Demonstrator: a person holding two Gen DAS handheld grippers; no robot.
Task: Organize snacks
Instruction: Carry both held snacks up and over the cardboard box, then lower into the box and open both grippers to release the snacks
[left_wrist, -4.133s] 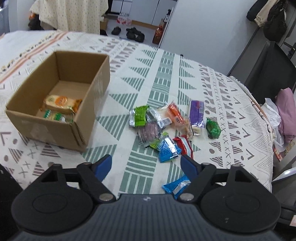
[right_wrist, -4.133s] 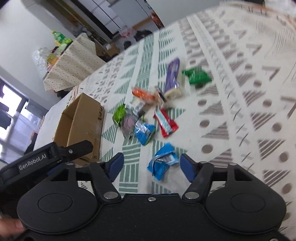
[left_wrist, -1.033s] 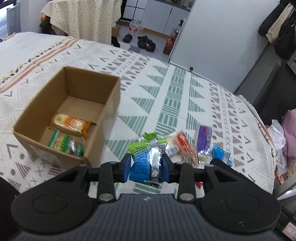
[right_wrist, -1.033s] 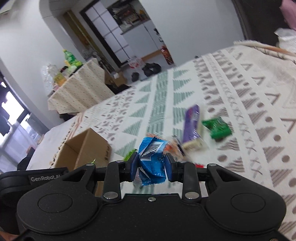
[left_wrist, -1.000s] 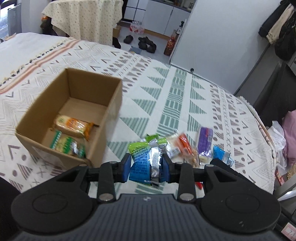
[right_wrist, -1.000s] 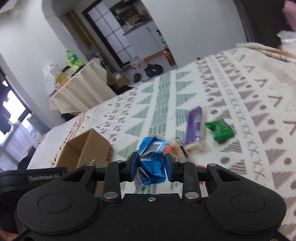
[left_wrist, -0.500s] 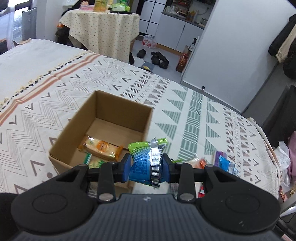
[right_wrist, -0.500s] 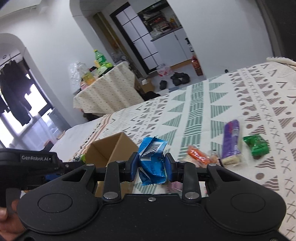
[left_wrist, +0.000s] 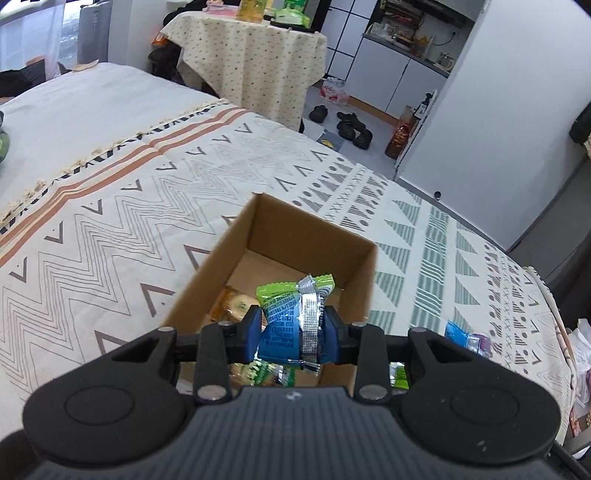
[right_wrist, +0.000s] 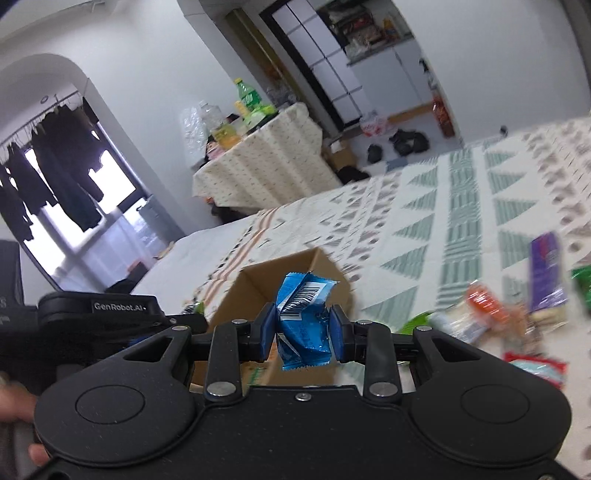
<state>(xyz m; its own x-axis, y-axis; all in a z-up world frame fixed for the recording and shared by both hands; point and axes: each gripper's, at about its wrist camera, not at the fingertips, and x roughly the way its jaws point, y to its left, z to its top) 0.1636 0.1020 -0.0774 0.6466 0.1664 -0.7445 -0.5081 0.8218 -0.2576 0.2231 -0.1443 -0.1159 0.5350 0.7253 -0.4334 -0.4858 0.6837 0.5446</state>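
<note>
1. At the far left of the right wrist view, a person's hand is seen at the frame edge, behind the black body of the left gripper.
2. In the left wrist view, the left gripper is clamped on a blue and green snack packet, which is pinched between the two blue pads.
3. That packet is held over the open cardboard box, which stands on the patterned bedspread.
4. Inside the box, an orange-yellow packet is seen on the floor of the box, and a green packet is partly hidden under the gripper.
5. In the right wrist view, the right gripper is closed on a crumpled blue packet bearing a barcode.
6. This blue packet is held in front of the box's near corner; whether it is over the opening cannot be told.
7. To the right, loose snacks are left on the bedspread: an orange packet, a purple bar and a green packet, all blurred.
</note>
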